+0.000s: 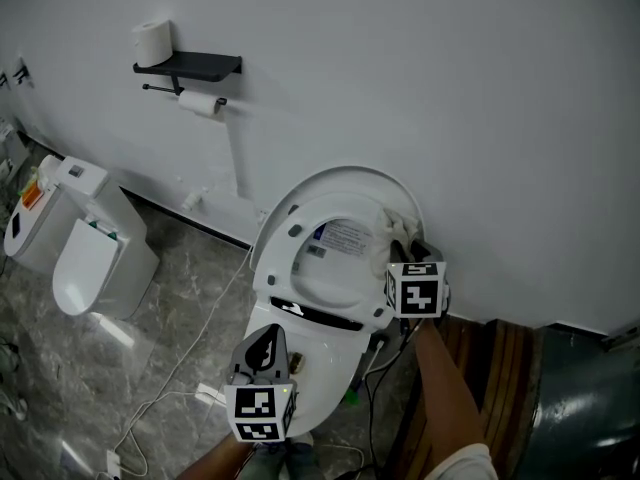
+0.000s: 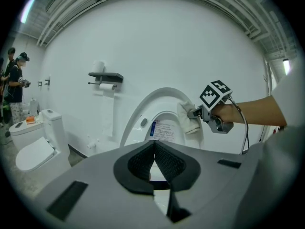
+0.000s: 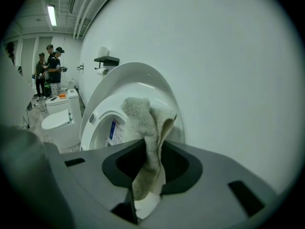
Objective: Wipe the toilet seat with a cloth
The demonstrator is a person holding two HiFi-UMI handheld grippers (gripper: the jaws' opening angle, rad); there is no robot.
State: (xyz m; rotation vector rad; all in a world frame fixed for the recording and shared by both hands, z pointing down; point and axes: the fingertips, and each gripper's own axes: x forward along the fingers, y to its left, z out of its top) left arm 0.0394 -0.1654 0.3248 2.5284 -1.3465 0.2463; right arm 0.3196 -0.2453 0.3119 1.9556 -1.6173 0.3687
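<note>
**Operator:** Jaws first. On the right gripper they're clamped on the cream terry cloth. It's pinched between the pads, with a fold trailing below them and the bulk standing out ahead of the tips. On the left gripper they're pressed together with nothing between them.

**Desk:** Where's the cloth against the seat?

**Operator:** The white oval plastic toilet seat is tipped up against the white rounded lid, straight ahead of my right jaws. The cloth's front end is on the upper stretch of the ring, a little right of the jaws' line. I can't tell from here whether it bears on the seat itself or on the lid's edge behind.

**Desk:** And the left one?

**Operator:** It's low by the front of the white ceramic bowl, tips aimed at the seat opening and well apart from it. Idle, I'd say.

**Desk:** How far along are we?

**Operator:** Mid-wipe, by my judgement. The cloth is gripped and at the ring, so pick-up and approach are done. No streaks or wet sheen show, so I can't say which stretch is covered. Going by where the cloth sits, two stretches look left to do. One is the arc left of the jaws, with the small grey bumper. The other is the lower run down by the bowl.
</note>
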